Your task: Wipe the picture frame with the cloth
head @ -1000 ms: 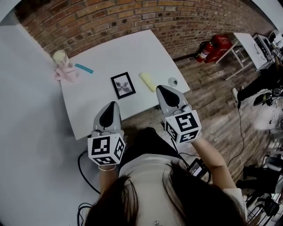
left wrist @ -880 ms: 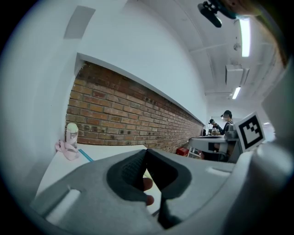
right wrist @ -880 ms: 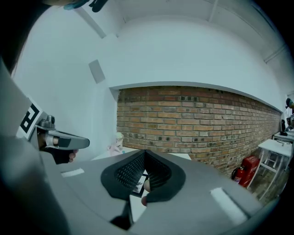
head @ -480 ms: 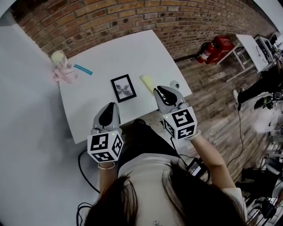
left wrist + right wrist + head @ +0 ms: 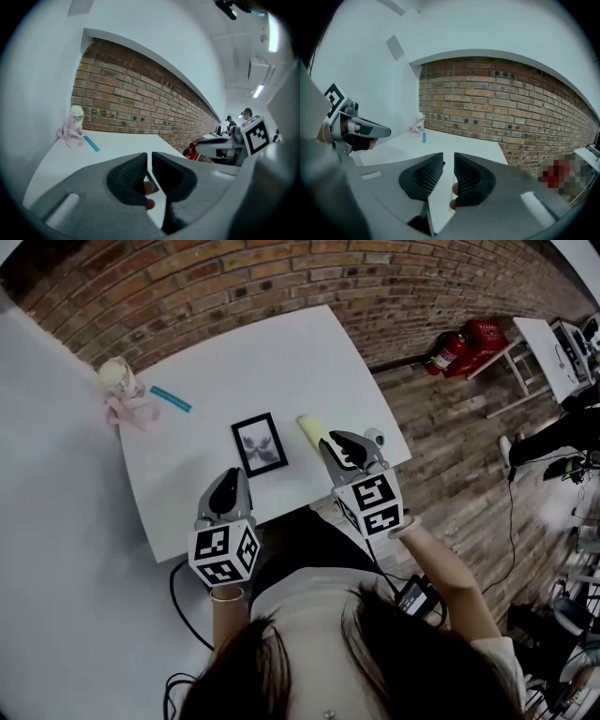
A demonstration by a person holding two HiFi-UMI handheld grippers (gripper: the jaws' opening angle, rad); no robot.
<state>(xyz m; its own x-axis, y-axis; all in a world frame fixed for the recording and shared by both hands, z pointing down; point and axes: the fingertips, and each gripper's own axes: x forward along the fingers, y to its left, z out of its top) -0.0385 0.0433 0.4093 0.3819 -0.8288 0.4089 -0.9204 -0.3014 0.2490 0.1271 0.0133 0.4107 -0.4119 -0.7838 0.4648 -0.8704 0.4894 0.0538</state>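
A black picture frame [image 5: 260,443] lies flat near the middle of the white table [image 5: 281,362]. To its right lies a folded pale yellow cloth [image 5: 309,427]. My left gripper [image 5: 232,476] hovers over the table's near edge, just short of the frame. Its jaws have just been opening; a narrow gap shows in the left gripper view [image 5: 150,161] with nothing in it. My right gripper [image 5: 330,442] reaches the cloth's near end. Its jaws have also just been opening and stand apart in the right gripper view [image 5: 449,171], holding nothing.
A pink bottle [image 5: 122,390] and a blue pen [image 5: 171,398] sit at the table's far left corner. A small round object [image 5: 374,437] rests by the right edge. A brick wall [image 5: 234,287] runs behind the table, and a red fire extinguisher [image 5: 452,348] lies on the wooden floor.
Both grippers have moved forward and down toward the table. The right one has come up to the cloth's near end, the left one closer to the frame.
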